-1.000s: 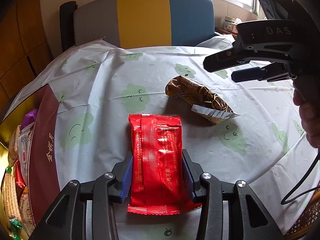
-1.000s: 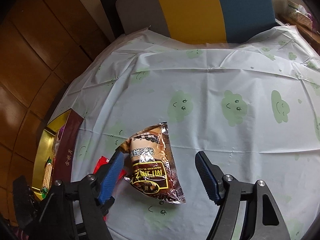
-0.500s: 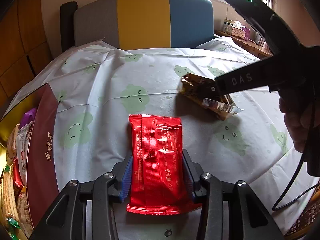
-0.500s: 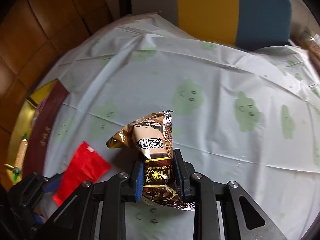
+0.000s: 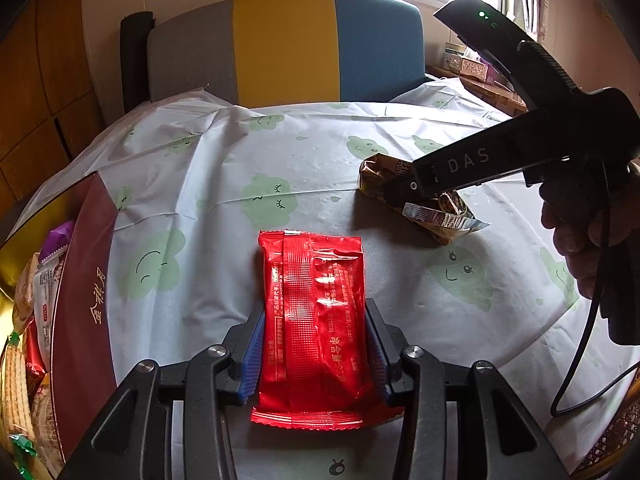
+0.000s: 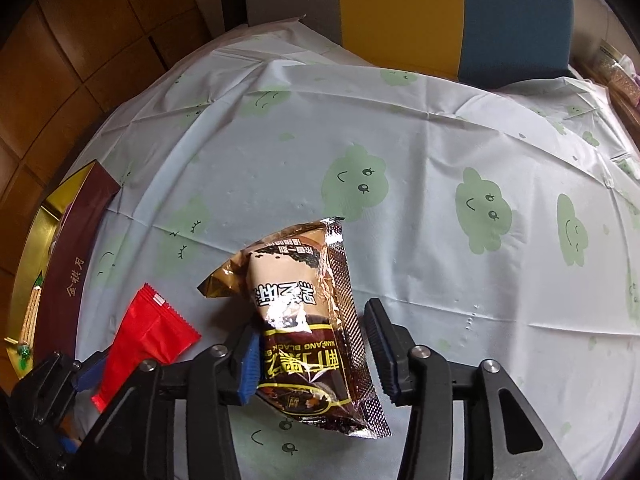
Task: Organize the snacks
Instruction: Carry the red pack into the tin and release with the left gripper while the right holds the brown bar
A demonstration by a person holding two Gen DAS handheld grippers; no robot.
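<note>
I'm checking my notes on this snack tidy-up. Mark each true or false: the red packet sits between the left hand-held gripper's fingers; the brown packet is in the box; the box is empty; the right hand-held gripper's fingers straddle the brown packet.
1. True: the red packet lies between the fingers of the left hand-held gripper.
2. False: the brown packet lies on the tablecloth.
3. False: the box holds snacks.
4. True: the right hand-held gripper straddles it; its jaws have just been opening.
</note>
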